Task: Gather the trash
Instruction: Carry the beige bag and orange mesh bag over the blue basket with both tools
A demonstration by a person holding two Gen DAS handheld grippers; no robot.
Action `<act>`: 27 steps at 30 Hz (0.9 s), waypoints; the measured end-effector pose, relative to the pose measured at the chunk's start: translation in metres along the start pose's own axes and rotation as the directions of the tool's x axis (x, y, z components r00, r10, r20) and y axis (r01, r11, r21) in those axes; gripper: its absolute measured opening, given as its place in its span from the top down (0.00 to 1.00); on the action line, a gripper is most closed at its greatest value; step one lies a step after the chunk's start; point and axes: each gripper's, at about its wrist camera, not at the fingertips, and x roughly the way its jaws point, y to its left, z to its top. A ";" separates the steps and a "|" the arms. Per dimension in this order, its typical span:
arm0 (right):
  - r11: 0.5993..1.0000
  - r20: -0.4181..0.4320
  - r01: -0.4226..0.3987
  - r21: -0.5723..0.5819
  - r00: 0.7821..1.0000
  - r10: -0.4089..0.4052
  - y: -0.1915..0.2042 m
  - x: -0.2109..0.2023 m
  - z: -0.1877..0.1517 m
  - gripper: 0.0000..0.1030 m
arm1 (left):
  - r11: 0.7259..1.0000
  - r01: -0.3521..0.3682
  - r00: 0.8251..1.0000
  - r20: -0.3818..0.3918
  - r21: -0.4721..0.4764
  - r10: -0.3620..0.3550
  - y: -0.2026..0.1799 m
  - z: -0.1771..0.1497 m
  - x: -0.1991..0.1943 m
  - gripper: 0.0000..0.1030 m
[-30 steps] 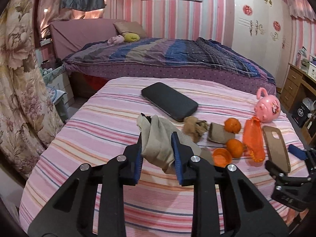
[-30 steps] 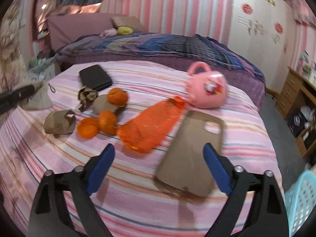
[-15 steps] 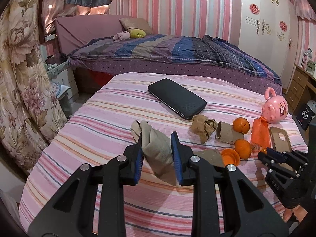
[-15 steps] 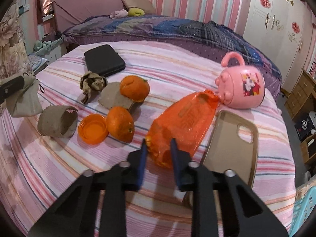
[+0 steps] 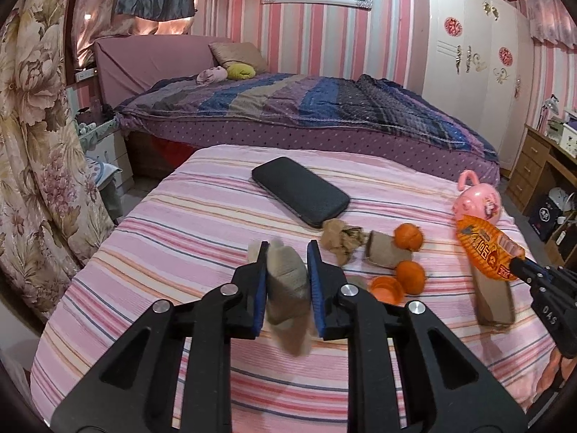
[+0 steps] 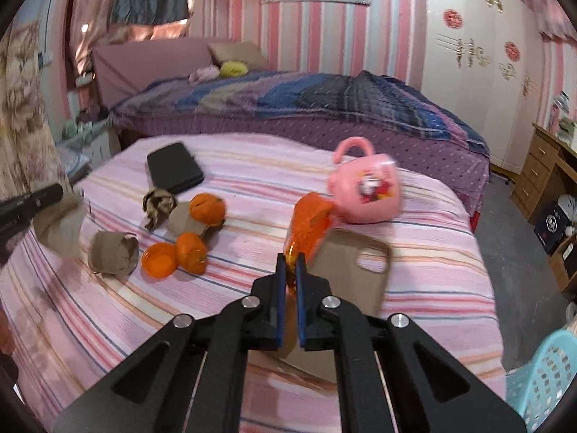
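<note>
Left gripper (image 5: pixel 286 274) closing on crumpled beige paper (image 5: pixel 288 288), lifted over striped bed's (image 5: pixel 180 238) near edge. Right gripper (image 6: pixel 292 274) clamped on orange wrapper (image 6: pixel 310 223), raised near bed's right edge.

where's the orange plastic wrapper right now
Pinched in the right gripper, the orange plastic wrapper is lifted above the tan phone case, near the pink mug.

"DAS" on right tongs (image 5: pixel 519 266) body
</note>
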 end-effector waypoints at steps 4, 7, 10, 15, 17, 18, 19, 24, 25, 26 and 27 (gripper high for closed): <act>0.999 0.028 0.000 0.035 1.000 -0.001 -0.019 -0.019 -0.003 0.95 | 0.999 0.045 0.999 0.012 0.002 -0.045 -0.016 -0.005 -0.013 0.84; 0.999 0.045 0.010 0.034 0.999 -0.012 -0.027 -0.032 -0.006 0.95 | 0.997 0.067 0.998 0.013 0.024 -0.068 -0.032 -0.011 -0.019 0.87; 0.999 0.052 0.020 0.030 0.998 -0.021 -0.034 -0.042 -0.010 0.95 | 0.993 0.111 0.994 0.003 0.037 -0.111 -0.047 -0.017 -0.025 0.91; 0.999 0.056 0.022 0.042 0.998 -0.024 -0.050 -0.067 -0.028 0.95 | 0.984 0.161 0.987 -0.004 0.078 -0.161 -0.067 -0.030 -0.041 0.93; 0.999 0.054 0.030 0.045 0.998 -0.033 -0.057 -0.074 -0.034 0.95 | 0.981 0.174 0.985 -0.011 0.087 -0.174 -0.069 -0.039 -0.048 0.95; 0.998 0.054 0.035 0.046 0.998 -0.037 -0.060 -0.077 -0.036 0.95 | 0.980 0.178 0.984 -0.014 0.085 -0.178 -0.068 -0.041 -0.050 0.96; 0.998 0.058 0.040 0.052 0.997 -0.043 -0.067 -0.083 -0.039 0.95 | 0.980 0.182 0.983 -0.020 0.079 -0.181 -0.064 -0.045 -0.052 0.96; 0.997 0.059 0.055 0.047 0.997 -0.058 -0.085 -0.092 -0.047 0.95 | 0.989 0.124 0.992 -0.029 0.075 -0.122 -0.040 -0.057 -0.058 0.96; 0.997 0.058 0.056 0.045 0.997 -0.059 -0.088 -0.093 -0.048 0.95 | 0.992 0.100 0.995 -0.031 0.079 -0.098 -0.034 -0.060 -0.057 0.96; 0.997 0.056 0.056 0.044 0.997 -0.059 -0.092 -0.093 -0.049 0.95 | 0.993 0.080 0.996 -0.034 0.083 -0.078 -0.029 -0.062 -0.055 0.95; 0.998 0.055 0.054 0.045 0.997 -0.057 -0.094 -0.094 -0.050 0.95 | 0.994 0.065 0.997 -0.042 0.085 -0.061 -0.024 -0.063 -0.052 0.93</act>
